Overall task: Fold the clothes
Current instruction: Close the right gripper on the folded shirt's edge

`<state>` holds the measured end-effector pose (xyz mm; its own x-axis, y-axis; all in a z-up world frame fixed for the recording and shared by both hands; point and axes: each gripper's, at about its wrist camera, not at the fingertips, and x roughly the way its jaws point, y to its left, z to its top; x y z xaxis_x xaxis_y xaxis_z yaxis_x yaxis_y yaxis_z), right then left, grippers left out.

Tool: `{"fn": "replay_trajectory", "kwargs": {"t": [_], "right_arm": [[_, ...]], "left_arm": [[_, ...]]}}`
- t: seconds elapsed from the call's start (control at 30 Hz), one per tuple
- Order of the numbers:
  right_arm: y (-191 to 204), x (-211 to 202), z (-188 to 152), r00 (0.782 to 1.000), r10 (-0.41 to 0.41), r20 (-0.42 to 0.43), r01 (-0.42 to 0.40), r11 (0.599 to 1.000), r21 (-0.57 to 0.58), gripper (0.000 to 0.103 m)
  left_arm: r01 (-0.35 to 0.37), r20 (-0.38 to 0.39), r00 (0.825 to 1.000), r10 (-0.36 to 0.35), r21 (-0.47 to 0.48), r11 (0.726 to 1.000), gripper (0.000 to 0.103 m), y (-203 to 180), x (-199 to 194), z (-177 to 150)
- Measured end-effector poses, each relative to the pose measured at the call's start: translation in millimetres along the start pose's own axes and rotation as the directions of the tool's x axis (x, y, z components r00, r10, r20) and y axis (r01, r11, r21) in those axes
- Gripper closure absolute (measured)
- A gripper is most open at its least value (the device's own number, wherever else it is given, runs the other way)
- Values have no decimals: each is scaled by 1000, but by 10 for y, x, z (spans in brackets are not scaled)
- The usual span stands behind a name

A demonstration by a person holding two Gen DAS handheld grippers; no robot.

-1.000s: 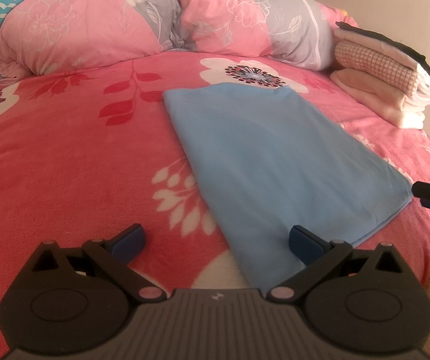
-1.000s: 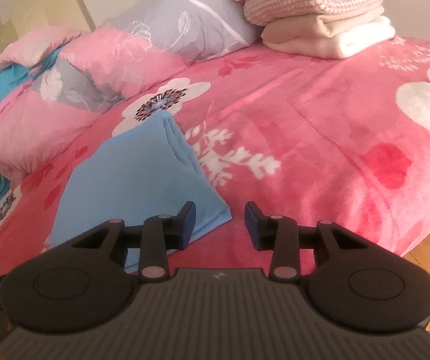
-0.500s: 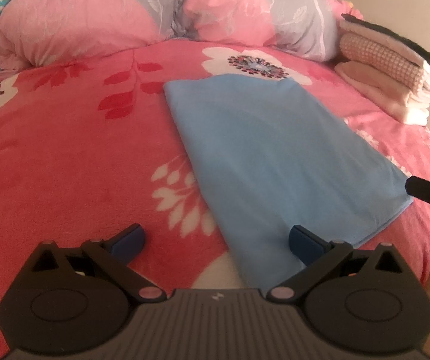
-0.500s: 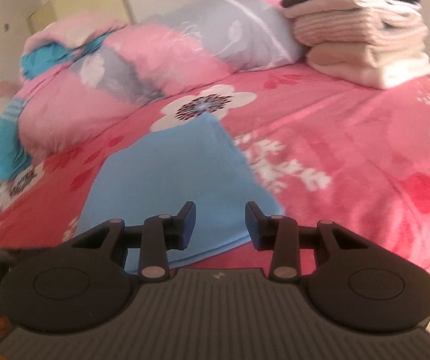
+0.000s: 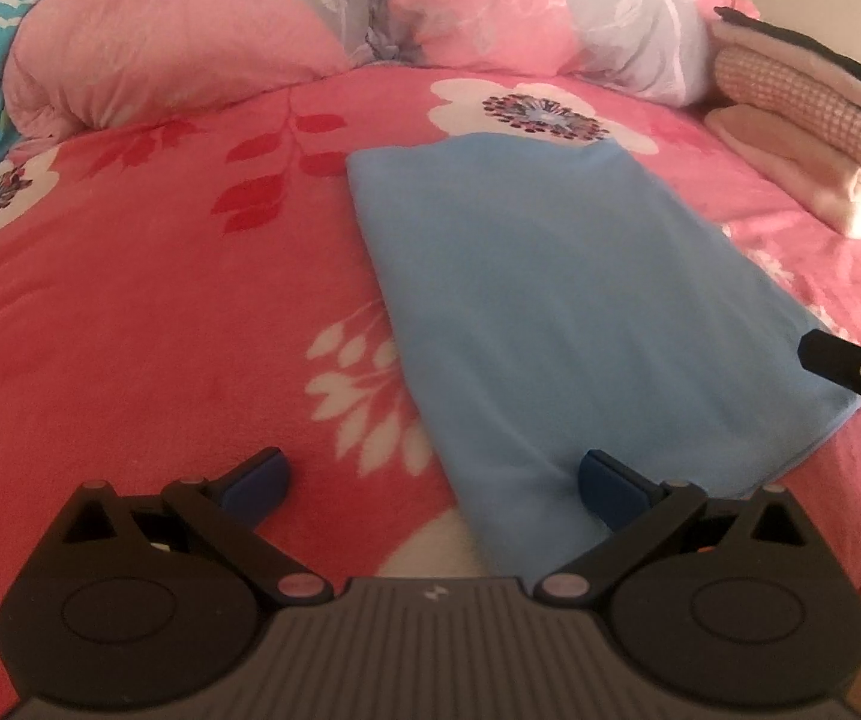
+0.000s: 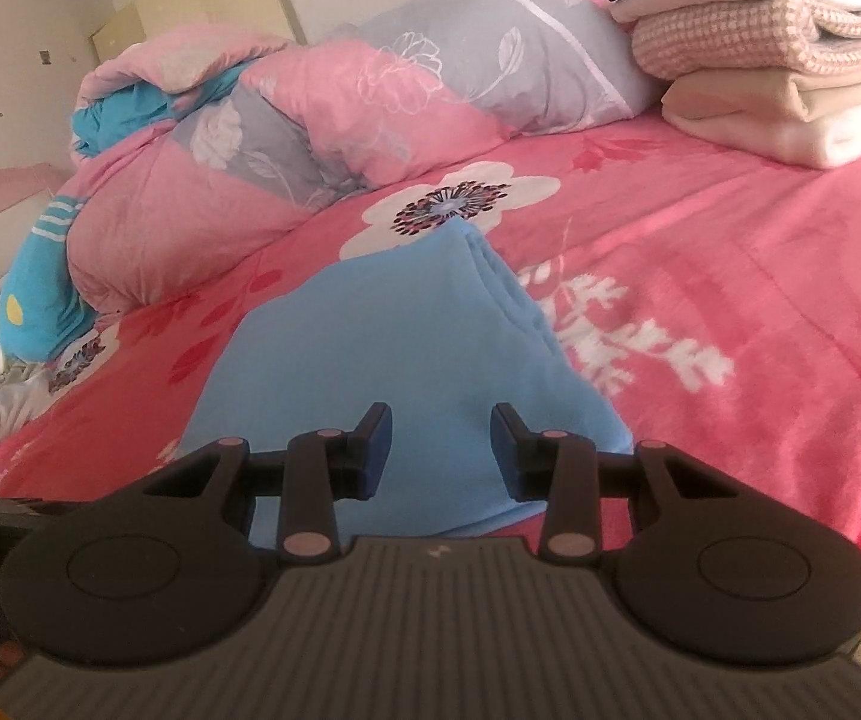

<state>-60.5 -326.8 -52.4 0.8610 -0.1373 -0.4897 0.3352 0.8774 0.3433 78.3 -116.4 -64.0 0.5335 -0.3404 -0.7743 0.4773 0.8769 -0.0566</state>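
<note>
The blue cloth (image 5: 580,300) looks soft, smooth and matt. The red bed cover (image 5: 160,312) under it is fuzzy, like fleece. The pink and grey quilt (image 6: 322,114) looks puffy and a bit shiny. One folded cloth in the stack (image 6: 754,30) has a bumpy, waffle weave. Both claws, left (image 5: 433,477) and right (image 6: 441,450), are matt black plastic with ribbed grey tops.

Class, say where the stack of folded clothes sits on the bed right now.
The stack of folded clothes sits at the far right of the bed in both views, beside the grey and pink quilt, well apart from the blue cloth.
</note>
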Motion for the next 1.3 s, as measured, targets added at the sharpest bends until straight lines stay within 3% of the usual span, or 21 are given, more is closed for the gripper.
{"fn": "replay_trajectory", "kwargs": {"t": [0.6, 0.9, 1.13, 1.3], "right_arm": [[-273, 137, -43, 986, 155, 56, -157, 987, 25, 67], [-318, 180, -29, 978, 199, 70, -202, 978, 45, 67], [-292, 216, 7, 976, 211, 61, -214, 976, 41, 66], [-304, 256, 123, 975, 215, 49, -217, 975, 38, 66]], "left_arm": [[-38, 24, 999, 40, -94, 995, 0, -11, 33, 24], [37, 68, 997, -23, -211, 977, 7, 200, -74, 143], [53, 144, 989, -28, -170, 984, 7, 214, -90, 351], [76, 152, 987, -49, -177, 981, 7, 253, 63, 486]]}}
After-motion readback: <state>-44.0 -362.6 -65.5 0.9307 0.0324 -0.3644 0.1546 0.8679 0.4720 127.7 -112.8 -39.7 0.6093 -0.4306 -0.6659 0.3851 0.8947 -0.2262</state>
